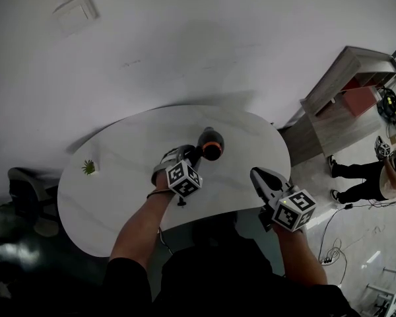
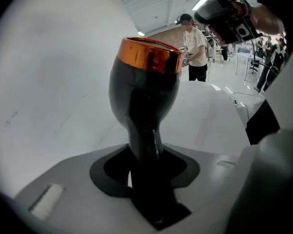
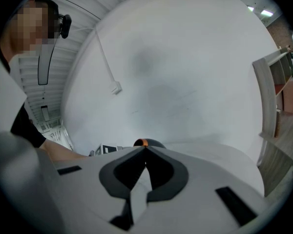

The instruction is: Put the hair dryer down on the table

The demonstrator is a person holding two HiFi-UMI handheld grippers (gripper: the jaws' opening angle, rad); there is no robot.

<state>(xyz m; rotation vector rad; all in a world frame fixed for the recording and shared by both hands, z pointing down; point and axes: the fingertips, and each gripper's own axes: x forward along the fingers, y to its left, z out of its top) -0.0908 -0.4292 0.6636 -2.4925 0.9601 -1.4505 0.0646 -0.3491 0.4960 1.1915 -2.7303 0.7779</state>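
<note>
Left gripper (image 2: 146, 147) is pinching the handle of the glossy black hair dryer with the copper-orange ring (image 2: 145, 89), over the middle of the white rounded table (image 1: 129, 154). Right gripper (image 3: 145, 152) hangs at the near right edge, jaws pressed together and empty.

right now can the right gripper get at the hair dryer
Probably yes: the hair dryer is clamped in the left gripper over the table, and nothing stands between it and the right gripper, whose jaws are shut and would need opening.
</note>
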